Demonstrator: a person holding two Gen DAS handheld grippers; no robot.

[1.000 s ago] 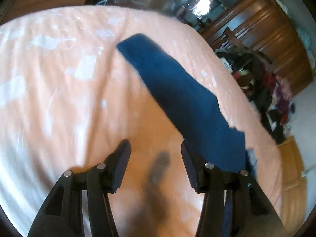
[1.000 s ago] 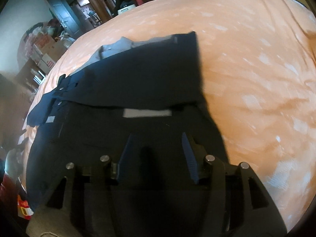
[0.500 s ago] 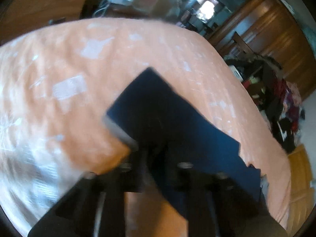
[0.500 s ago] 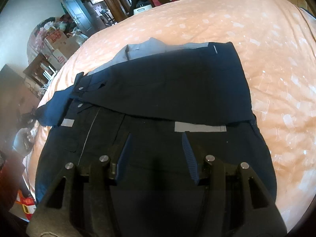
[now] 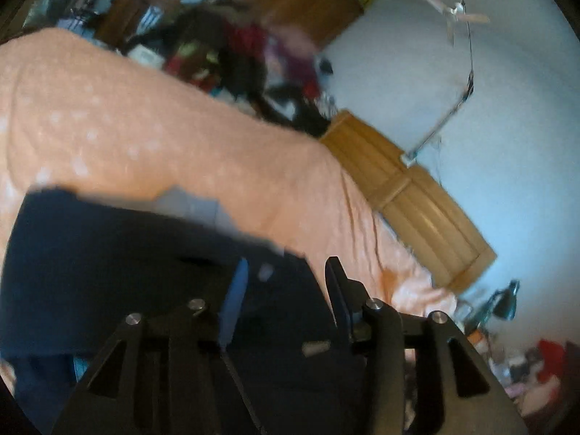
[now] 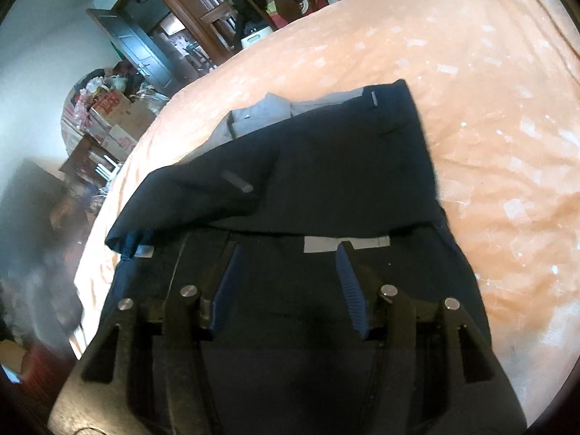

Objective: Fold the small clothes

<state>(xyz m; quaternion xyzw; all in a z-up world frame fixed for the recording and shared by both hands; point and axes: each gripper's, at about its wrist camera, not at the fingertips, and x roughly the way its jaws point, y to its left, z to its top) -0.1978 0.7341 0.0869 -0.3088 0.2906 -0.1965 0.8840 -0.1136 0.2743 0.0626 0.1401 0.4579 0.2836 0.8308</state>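
Observation:
A dark navy garment [image 6: 344, 166] lies on the orange bedsheet [image 6: 489, 127], its far part folded back over the near part, with grey lining [image 6: 261, 114] showing at the far edge. My right gripper [image 6: 286, 266] hovers open over the near part, and nothing sits between its fingers. In the left wrist view the same navy garment [image 5: 119, 261] fills the lower left, blurred. My left gripper [image 5: 286, 279] is open just above it and holds nothing.
A wooden bed end [image 5: 409, 195] stands past the sheet's edge. A pile of clothes [image 5: 232, 54] lies beyond the bed. Cardboard boxes [image 6: 108, 119] and a dark door [image 6: 137, 43] stand at the left. A blurred dark shape [image 6: 36, 239] is at the left.
My left gripper shut on the garment's far end, carried it over onto the rest, let go and swung right. The folded flap's left corner now lies further over. My right gripper stayed open.

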